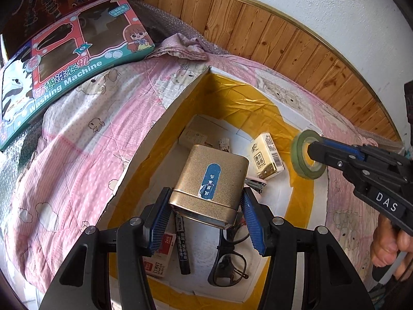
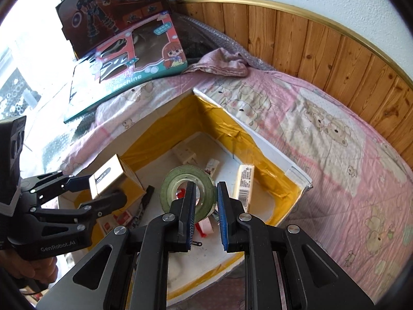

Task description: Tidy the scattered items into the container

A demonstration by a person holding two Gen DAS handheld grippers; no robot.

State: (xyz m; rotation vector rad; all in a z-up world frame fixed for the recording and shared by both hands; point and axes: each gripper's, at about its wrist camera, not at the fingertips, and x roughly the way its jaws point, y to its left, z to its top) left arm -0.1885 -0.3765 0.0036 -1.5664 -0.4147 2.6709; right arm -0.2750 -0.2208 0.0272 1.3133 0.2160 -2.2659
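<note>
Currently I am holding both loads over the open box (image 1: 165, 118) on the pink bedspread (image 1: 77, 139). My left gripper (image 1: 206, 219) is clamping a gold tin (image 1: 209, 183) between its blue pads, above a marker (image 1: 182, 245) and a pair of glasses (image 1: 229, 261) lying at the near end. My right gripper (image 2: 205, 208) is pinching the wall of a green tape roll (image 2: 187, 188), one finger through its hole, above the box's right side near a tissue pack (image 1: 267, 155). I am judging the tin the main hazard: released from this height, it could strike the glasses. The tape could roll and snag on the finger as it opens.
</note>
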